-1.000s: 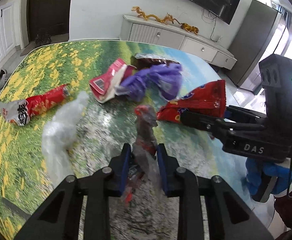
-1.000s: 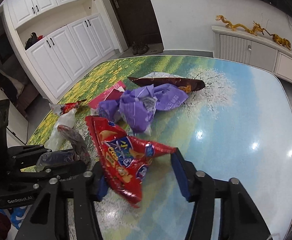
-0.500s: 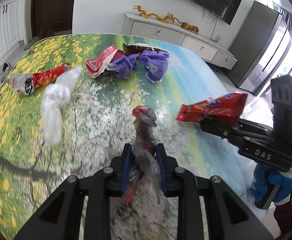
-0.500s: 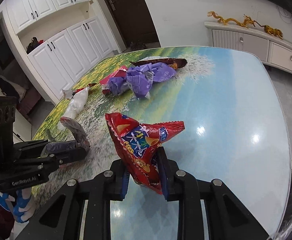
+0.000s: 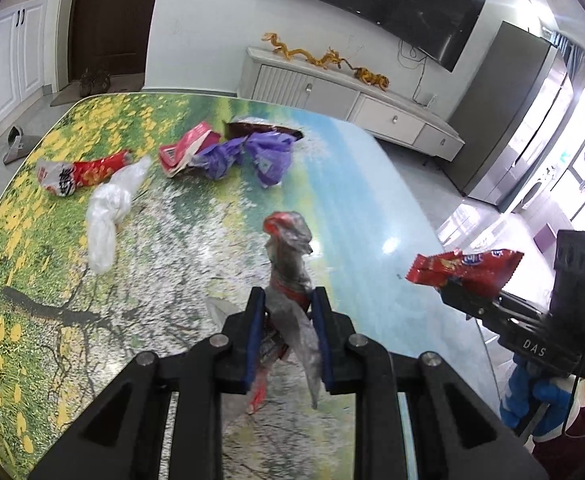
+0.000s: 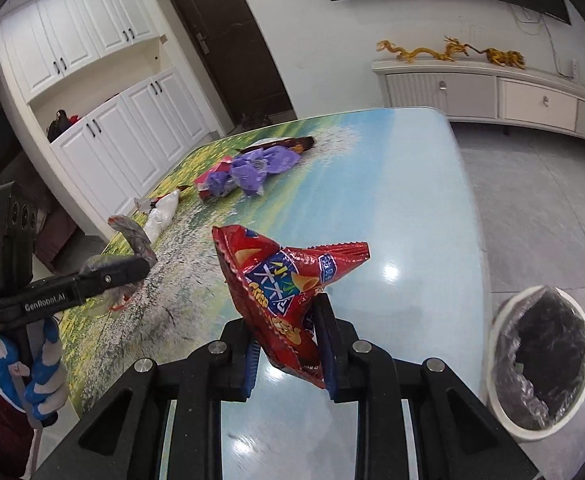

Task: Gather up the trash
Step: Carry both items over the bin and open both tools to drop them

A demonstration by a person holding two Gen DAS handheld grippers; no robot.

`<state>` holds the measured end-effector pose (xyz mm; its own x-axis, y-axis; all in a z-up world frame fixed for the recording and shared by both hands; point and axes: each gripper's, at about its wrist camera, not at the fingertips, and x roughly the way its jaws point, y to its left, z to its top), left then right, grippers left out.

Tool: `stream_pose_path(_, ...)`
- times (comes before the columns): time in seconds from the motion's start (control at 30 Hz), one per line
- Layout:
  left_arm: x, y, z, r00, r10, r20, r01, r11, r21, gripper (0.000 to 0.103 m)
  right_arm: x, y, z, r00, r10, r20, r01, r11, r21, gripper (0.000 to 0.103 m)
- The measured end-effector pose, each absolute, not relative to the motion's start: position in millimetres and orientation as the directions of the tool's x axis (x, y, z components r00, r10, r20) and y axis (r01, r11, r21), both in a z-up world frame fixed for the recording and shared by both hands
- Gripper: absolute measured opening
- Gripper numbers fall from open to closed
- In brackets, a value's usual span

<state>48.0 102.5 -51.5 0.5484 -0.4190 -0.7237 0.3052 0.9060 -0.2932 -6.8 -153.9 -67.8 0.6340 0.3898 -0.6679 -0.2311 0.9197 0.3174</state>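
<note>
My left gripper (image 5: 288,310) is shut on a crumpled clear wrapper with red print (image 5: 290,264), held up above the table; it shows in the right wrist view as well, the left gripper (image 6: 132,270) with the wrapper (image 6: 134,236). My right gripper (image 6: 288,322) is shut on a red chip bag (image 6: 280,280), lifted off the table near its right edge. In the left wrist view that red chip bag (image 5: 464,270) hangs from the right gripper (image 5: 458,294) beyond the table's edge. A white bin with a black liner (image 6: 540,364) stands on the floor at the right.
Left on the flower-print table (image 5: 372,208) are a purple bag (image 5: 248,156), a pink packet (image 5: 184,148), a dark brown wrapper (image 5: 264,128), a red and white wrapper (image 5: 80,174) and a clear plastic bag (image 5: 108,212). A gloved hand (image 6: 32,364) holds the left tool.
The right gripper shut on the red chip bag, lifted it off the table and carried it right, toward the table's edge. The left gripper drew back and up with its wrapper.
</note>
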Motion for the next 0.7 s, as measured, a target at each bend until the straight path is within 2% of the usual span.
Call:
stream_pose_path(0.33, 54, 39, -47, 0.495, -0.447, -0.745, 0.368, 0.885, -0.287, 0.022, -40, -246, -68, 0.709, 0.281, -0.647, -0.066, 0.940, 0.335, 0.024)
stream_pose_path(0.7, 66, -88, -45, 0.375, -0.500, -0.781, 0.522, 0.810, -0.268, 0.022, -64, -358, -108, 0.725, 0.164, -0.668, 0.192, 0.884, 0.426, 0.024)
